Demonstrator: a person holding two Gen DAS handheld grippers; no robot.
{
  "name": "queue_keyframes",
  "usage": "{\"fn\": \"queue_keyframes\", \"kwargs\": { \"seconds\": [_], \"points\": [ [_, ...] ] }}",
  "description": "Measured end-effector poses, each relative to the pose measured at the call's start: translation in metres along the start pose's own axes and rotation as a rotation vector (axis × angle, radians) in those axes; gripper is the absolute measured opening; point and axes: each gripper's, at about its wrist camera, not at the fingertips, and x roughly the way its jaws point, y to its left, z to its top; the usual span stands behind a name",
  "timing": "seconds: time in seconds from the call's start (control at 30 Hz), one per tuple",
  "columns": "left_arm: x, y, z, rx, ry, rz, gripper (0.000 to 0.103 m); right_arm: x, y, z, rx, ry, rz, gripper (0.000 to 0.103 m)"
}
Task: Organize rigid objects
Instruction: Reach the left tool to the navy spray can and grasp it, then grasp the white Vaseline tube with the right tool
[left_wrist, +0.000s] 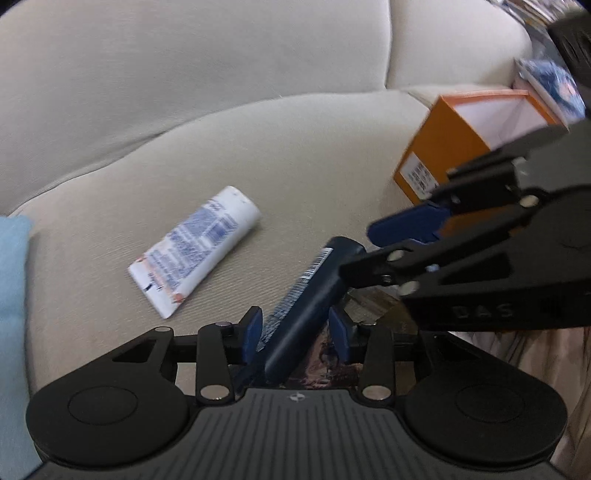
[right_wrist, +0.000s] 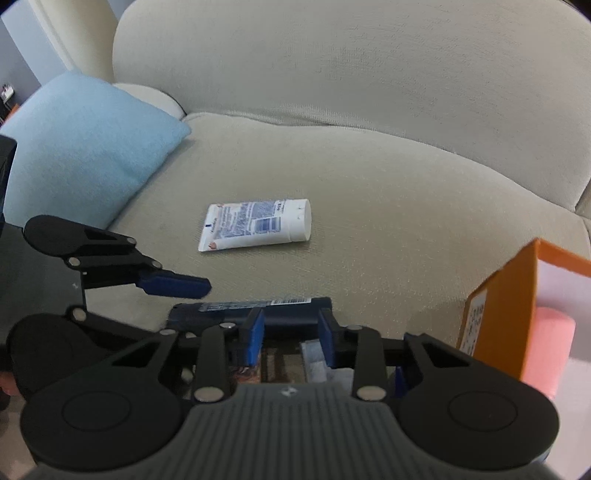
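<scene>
A beige sofa (right_wrist: 369, 177) carries a blue cushion (right_wrist: 85, 147) at 10 o'clock and an orange box (right_wrist: 509, 306) at 3 o'clock. A white tube (right_wrist: 258, 223) lies mid-seat. The dark tube (right_wrist: 295, 314) sits at 6 o'clock, between the part-open left gripper (left_wrist: 295, 330) and right gripper (right_wrist: 290, 332); pad contact is unclear.

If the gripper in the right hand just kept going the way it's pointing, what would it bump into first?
Most likely the dark blue tube, lying crosswise right at the right gripper's fingers. Beyond it is bare sofa cushion. Depth is hard to judge.
</scene>
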Motion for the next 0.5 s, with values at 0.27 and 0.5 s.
{"fn": "queue_keyframes", "kwargs": {
  "seconds": [0.27,0.5],
  "points": [
    [0.026,-0.008,0.007,0.038,0.038,0.007,0.059,0.018,-0.006,0.004,-0.011,0.031,-0.046,0.032],
    [0.024,-0.005,0.004,-0.002,0.030,0.041,0.053,0.027,-0.002,0.006,-0.028,0.024,-0.056,0.032]
  ]
}}
